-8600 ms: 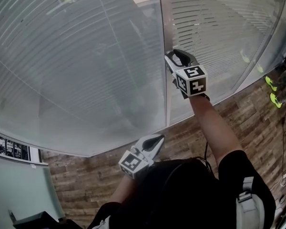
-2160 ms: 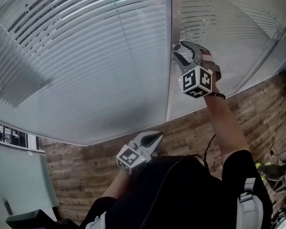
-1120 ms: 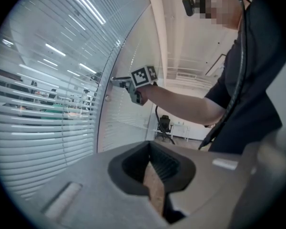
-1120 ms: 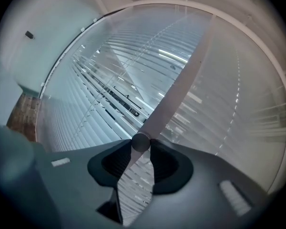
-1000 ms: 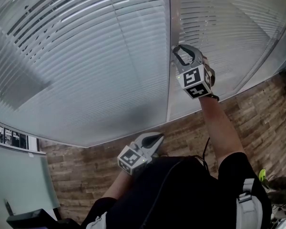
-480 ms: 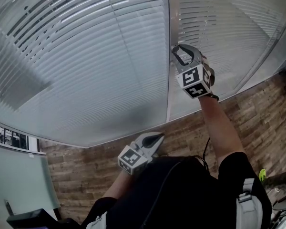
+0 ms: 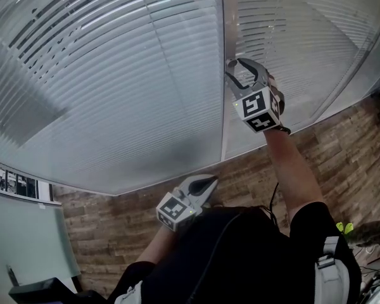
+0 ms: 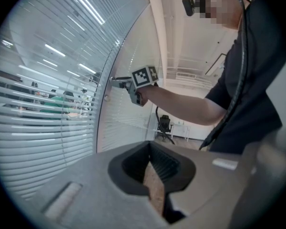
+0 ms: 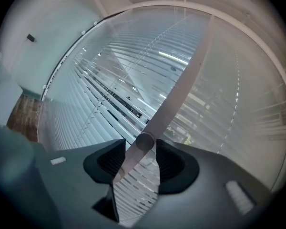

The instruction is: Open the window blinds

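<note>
Your left gripper (image 7: 209, 183) sits low and close to your body, elbow tucked. It points almost level at the foot of the blinds (image 7: 114, 75), its grey jaws drawn together with nothing in them. The marker cube rides on its back, facing up at you.

Your right arm (image 7: 285, 163) is stretched nearly straight to the post (image 7: 225, 125) between the two panes. There your right gripper (image 7: 231, 70) is held about level, and its jaws have just been opening. They now stand wide apart either side of a small round knob (image 9: 144, 141) on the post, without pinching it.

The blinds are thin, pale horizontal slats. In the left pane the upper slats are tilted enough to show dark gaps and ceiling lights beyond, while the right pane reads milkier. The post is a smooth, flat, light strip, and the jaw pads are dark and ribbed. Below the glass the floor (image 7: 253, 176) is brown wood-look planks.
</note>
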A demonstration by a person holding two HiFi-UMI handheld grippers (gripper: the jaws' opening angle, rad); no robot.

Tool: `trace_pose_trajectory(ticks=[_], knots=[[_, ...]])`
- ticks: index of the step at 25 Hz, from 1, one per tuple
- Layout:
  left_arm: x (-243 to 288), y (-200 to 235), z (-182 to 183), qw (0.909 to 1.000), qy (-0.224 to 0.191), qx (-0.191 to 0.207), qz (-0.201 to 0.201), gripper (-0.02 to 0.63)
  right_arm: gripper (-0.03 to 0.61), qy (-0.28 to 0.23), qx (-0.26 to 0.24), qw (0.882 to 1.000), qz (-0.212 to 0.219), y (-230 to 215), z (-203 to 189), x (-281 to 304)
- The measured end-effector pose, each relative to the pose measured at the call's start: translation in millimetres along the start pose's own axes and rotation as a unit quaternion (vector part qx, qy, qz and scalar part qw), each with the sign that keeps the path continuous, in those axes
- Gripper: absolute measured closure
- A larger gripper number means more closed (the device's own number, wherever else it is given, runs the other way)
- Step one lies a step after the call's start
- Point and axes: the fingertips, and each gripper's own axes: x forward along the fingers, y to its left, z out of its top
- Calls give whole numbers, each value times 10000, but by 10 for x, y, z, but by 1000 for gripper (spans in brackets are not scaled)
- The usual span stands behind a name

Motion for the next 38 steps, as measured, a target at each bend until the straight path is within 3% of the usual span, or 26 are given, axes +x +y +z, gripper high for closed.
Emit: trace_pose_trajectory(ticks=[7,11,15,20,24,30,38], knots=[[22,8,46,10000,-79,34,12,611,388,-208,170,9996,-20,47,-7,-256],[21,34,91,9998,-150,52,71,611,457,-198,321,9992,140,209,-147,-464],[48,23,85,9997,-217,6,135,611,478,-178,515,9977,402,467,-303,-689],[30,74,128,9991,-320,-24,281,611,565,-398,852,9925,781,801,-456,-984],[-19,130,193,9984,-402,-2,388,609,571,-459,1175,9870,994,1008,-588,-1183],[-91,237,236,9980,-361,52,510,609,571,-1047,1840,9659,1494,1229,-416,-1374],[-236,455,442,9951,-537,246,795,611,571,-1269,2590,9336,2126,1695,-441,-1480]])
